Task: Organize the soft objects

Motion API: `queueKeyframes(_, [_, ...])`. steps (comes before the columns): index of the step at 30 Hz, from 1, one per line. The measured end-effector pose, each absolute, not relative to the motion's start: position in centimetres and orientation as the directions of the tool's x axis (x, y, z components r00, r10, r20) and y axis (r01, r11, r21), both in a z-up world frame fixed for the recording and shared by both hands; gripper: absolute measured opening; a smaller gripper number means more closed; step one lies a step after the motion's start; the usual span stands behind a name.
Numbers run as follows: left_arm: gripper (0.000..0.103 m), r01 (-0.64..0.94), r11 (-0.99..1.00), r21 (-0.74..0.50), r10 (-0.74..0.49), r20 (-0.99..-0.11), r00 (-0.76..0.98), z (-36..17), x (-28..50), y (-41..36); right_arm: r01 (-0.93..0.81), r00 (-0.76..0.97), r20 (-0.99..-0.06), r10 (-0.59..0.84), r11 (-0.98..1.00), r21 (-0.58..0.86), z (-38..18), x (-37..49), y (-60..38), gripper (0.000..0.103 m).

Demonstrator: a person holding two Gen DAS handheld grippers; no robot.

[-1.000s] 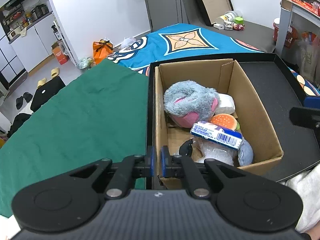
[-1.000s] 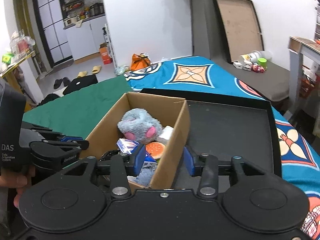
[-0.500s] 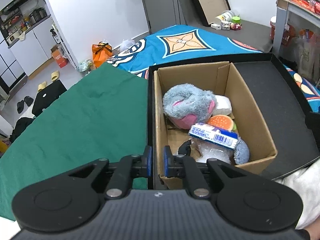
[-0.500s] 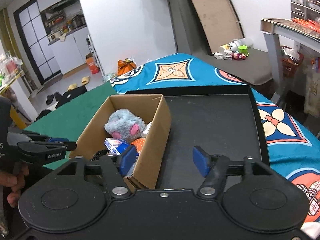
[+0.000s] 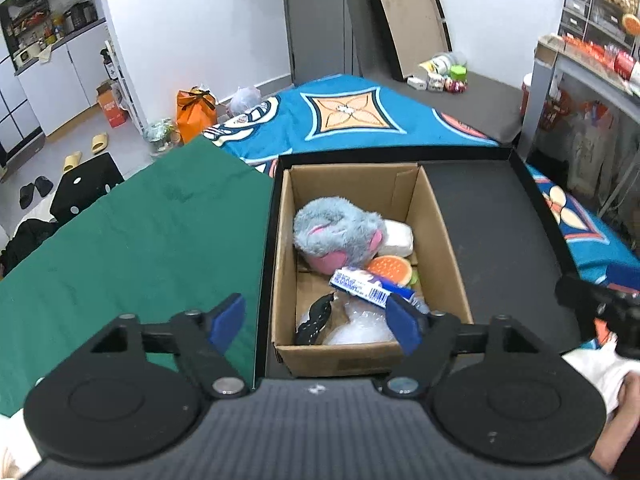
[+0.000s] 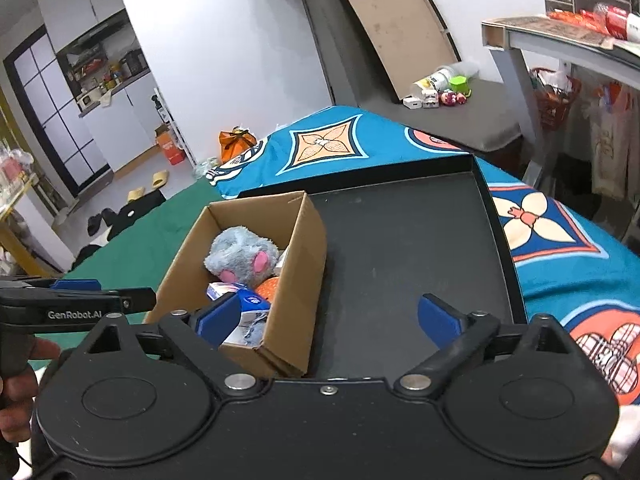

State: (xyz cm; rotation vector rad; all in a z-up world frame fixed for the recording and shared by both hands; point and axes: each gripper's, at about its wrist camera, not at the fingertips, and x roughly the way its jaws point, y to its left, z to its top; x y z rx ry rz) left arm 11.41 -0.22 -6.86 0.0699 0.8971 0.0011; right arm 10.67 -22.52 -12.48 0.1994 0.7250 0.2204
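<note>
A cardboard box [image 5: 440, 220] stands in the left part of a black tray [image 5: 500, 240]. It holds a grey plush [image 5: 336, 228], a white soft block [image 5: 396, 236], an orange round toy [image 5: 388, 270], a blue-and-white pack [image 5: 368, 286] and a clear bag [image 5: 360, 328]. My left gripper [image 5: 316, 320] hovers over the box's near left corner. Its jaws are opening and grip nothing. My right gripper [image 6: 328, 316] hangs above the box's [image 6: 308, 264] near right corner and the tray. Its jaws are also opening, wide apart and empty. The plush [image 6: 240, 256] shows in the right wrist view too.
A green cloth [image 5: 140, 240] covers the surface left of the tray. A blue patterned blanket [image 5: 348, 120] lies behind and to the right. The tray's right half [image 6: 400, 240] is bare. A grey desk [image 6: 560, 40] stands at the far right. Shoes and bags lie on the floor.
My left jaws went from shut to wide open, and that gripper rose above the box. My right jaws spread from partly open to wide, and its view rolled and shifted toward the tray.
</note>
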Motion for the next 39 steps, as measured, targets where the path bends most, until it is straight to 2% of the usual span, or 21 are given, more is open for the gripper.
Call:
queueKeyframes(5, [0.089,0.024,0.997,0.07,0.038,-0.767,0.641,-5.0,10.7,-0.5,-0.133,0.743,-0.617,0.261,0.96,0.245,-11.1,9.8,-22.7,0.103])
queueKeyframes(13, [0.093,0.027,0.997,0.073,0.036,-0.741,0.671,-2.1,9.1,-1.0,-0.104,0.761,-0.602,0.241,0.961,0.255,-9.2,8.7,-23.4,0.103])
queueKeyframes(16, [0.098,0.025,0.997,0.079,0.041,-0.731,0.681,-1.5,8.5,-1.1,-0.089,0.769,-0.598,0.225,0.965,0.249,-8.6,8.2,-23.7,0.103])
queueKeyframes(29, [0.102,0.034,0.999,0.021,-0.009,-0.717,0.697,1.7,5.3,-0.7,-0.075,0.768,-0.606,0.209,0.968,0.239,-5.8,6.2,-24.3,0.103])
queueKeyframes(39, [0.102,0.022,0.999,-0.037,-0.041,-0.684,0.728,4.8,2.7,0.1,-0.104,0.79,-0.572,0.222,0.967,0.232,-3.5,4.0,-24.2,0.103])
